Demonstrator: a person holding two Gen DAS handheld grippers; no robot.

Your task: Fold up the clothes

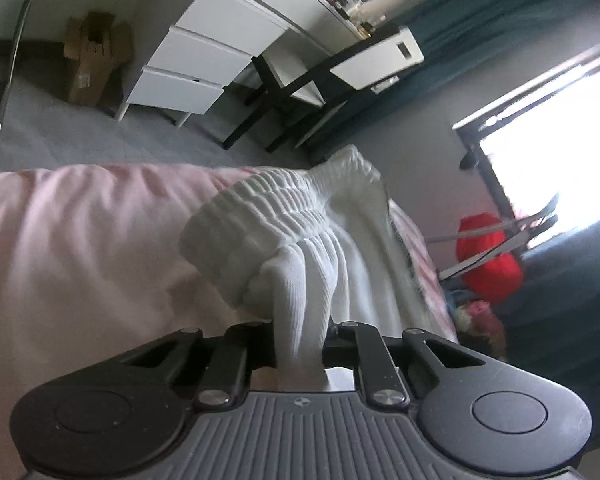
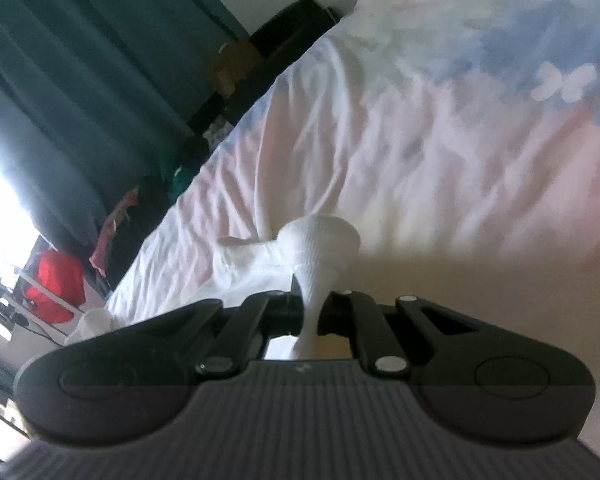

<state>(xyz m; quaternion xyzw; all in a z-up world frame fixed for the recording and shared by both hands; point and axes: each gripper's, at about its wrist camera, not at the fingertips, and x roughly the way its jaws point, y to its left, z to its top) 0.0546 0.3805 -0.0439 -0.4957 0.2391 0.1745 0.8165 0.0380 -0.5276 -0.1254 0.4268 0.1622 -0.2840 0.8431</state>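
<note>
Left wrist view: the left gripper is clamped on a white ribbed knit garment over the pink quilted bedcover, a white drawer unit at eleven o'clock. Right wrist view: the right gripper pinches the same garment.

White drawers, teal curtains, bright window.

Left gripper jaws clamped on white fabric; right gripper likewise clamped, tilted.
</note>
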